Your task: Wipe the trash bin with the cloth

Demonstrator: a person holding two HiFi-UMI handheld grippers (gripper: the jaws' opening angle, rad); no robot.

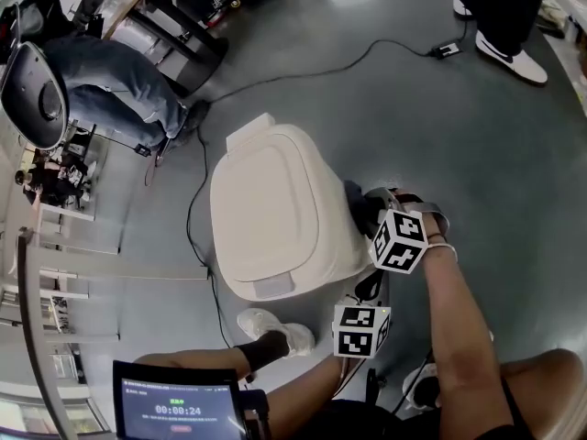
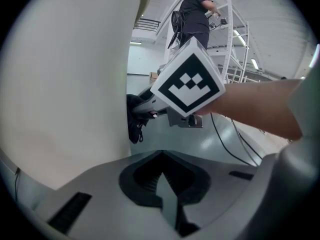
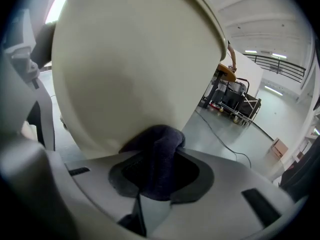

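Two grippers sit beside one wall of the cream trash bin, which stands on the floor. Only the right gripper view shows the right gripper clamped on the dark cloth, which is pressed against the bin wall. The left gripper view shows the left gripper closed on nothing.

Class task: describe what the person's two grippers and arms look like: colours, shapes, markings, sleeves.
The left gripper and right gripper have smooth light-grey bodies with a dark recess around the jaws. Each carries a white cube printed with black square markers. Both forearms are bare; no sleeves show.
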